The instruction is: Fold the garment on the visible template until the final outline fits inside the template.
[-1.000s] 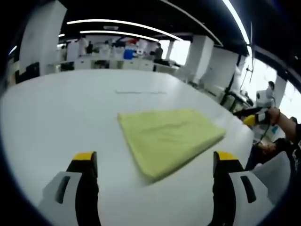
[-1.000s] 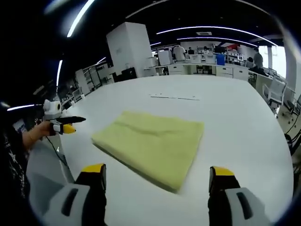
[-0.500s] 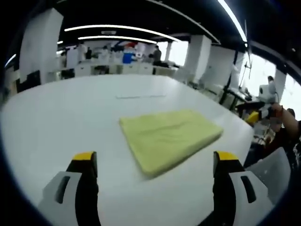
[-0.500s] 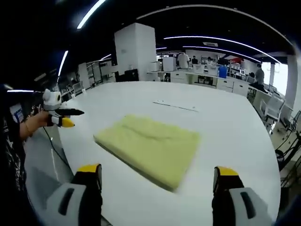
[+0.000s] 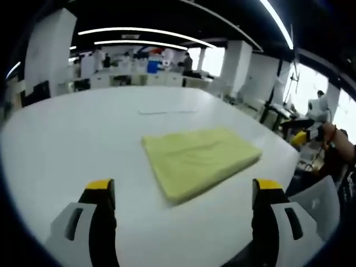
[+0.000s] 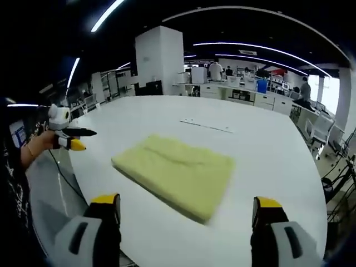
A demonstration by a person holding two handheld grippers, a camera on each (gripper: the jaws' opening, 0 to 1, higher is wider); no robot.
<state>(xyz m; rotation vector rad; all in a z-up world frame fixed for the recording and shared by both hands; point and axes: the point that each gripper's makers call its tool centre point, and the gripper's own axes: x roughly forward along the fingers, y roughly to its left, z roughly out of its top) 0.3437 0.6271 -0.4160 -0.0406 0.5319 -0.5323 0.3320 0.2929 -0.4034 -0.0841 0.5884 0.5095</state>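
Yellow garment [image 5: 200, 161] folded flat on the white bench [image 5: 67, 133], both claws wide apart and empty.

We see the garment [image 6: 177, 173] lying as a neat rectangle near the middle of the bench [image 6: 272, 150], a thin marked line on the bench beyond it. We hold the left claw [image 5: 181, 192] and the right claw [image 6: 187, 207] short of the garment's near edge, touching nothing. Beside the garment's far side, each claw also shows off the bench edge in a hand [image 6: 34, 153].
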